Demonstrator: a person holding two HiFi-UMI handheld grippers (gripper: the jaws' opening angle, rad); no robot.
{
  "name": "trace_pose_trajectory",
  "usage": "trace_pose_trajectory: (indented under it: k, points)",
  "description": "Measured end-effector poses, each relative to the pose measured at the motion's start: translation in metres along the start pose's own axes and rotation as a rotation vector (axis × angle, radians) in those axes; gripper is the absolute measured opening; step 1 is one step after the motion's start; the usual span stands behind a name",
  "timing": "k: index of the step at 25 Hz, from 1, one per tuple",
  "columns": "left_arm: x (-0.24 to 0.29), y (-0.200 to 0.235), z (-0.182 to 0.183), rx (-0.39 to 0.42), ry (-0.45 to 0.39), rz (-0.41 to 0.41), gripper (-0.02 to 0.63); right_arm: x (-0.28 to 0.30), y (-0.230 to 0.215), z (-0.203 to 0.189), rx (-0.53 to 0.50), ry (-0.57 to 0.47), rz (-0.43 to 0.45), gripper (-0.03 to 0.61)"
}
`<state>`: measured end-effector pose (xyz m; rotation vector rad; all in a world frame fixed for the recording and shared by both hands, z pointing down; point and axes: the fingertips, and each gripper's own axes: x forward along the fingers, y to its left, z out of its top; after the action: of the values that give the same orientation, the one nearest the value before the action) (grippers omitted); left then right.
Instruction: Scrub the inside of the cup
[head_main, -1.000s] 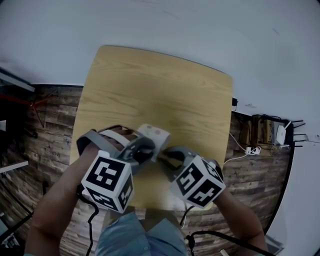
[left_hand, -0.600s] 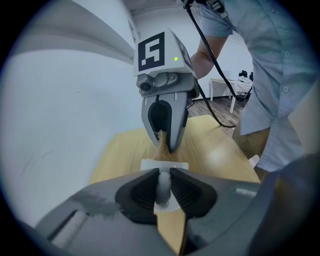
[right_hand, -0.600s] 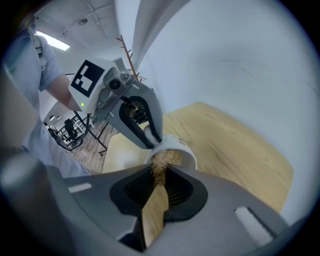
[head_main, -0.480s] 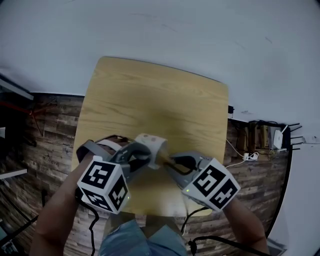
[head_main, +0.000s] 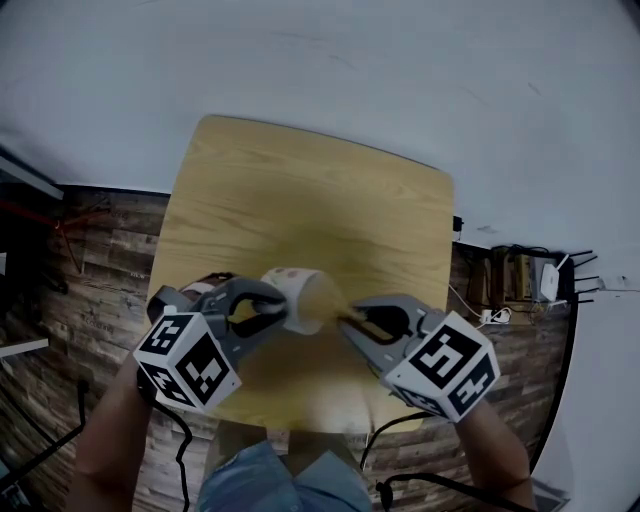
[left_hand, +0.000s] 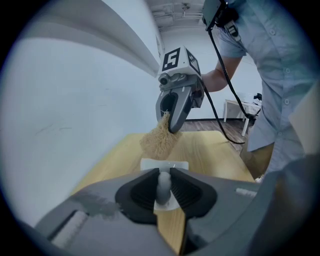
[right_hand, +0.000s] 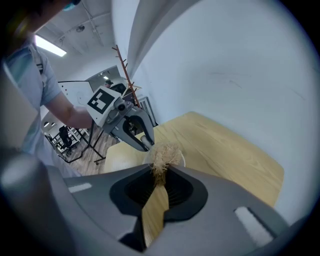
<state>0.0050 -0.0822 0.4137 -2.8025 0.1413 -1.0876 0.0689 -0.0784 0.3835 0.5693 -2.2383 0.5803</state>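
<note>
A pale cup (head_main: 296, 297) is held tipped over the wooden table (head_main: 300, 190), its mouth toward the right. My left gripper (head_main: 266, 308) is shut on the cup's handle (left_hand: 163, 186), which stands pinched between its dark pads; the cup's rim (left_hand: 164, 164) shows just beyond. My right gripper (head_main: 352, 322) is shut on a tan fibre scrubber (right_hand: 164, 156), whose tuft (left_hand: 159, 141) sits at the cup's mouth. In the right gripper view the cup (right_hand: 124, 156) lies behind the tuft, with the left gripper (right_hand: 134, 131) above it. How deep the tuft reaches is hidden.
The table stands against a white wall (head_main: 350, 60), on a dark wood-plank floor (head_main: 100, 240). Cables and a power strip (head_main: 500, 300) lie on the floor to the right. The person's torso (head_main: 270, 480) is at the table's near edge.
The two grippers have drawn apart: the left one with the cup went left, the right one with the scrubber went right and a little down.
</note>
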Motion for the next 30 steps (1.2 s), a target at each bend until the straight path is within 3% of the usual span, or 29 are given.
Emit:
trace_pose_trajectory:
  k: [9,14,18,27,30]
  points:
    - [-0.016,0.004,-0.024,-0.14,-0.135,0.07,0.095,-0.003,0.005,0.013,0.014,-0.081,-0.052,0.052]
    - [-0.022,0.0,-0.038,-0.158,-0.148,0.09,0.095,-0.01,0.011,0.025,0.045,-0.174,-0.078,0.052]
    - [-0.027,0.001,-0.049,-0.223,-0.19,0.11,0.095,-0.016,0.017,0.037,0.069,-0.251,-0.113,0.052]
    - [-0.028,-0.013,-0.097,-0.269,-0.101,0.12,0.095,-0.032,0.024,0.061,0.105,-0.409,-0.171,0.054]
    - [-0.028,-0.014,-0.099,-0.287,-0.12,0.127,0.095,-0.035,0.023,0.065,0.118,-0.433,-0.187,0.054]
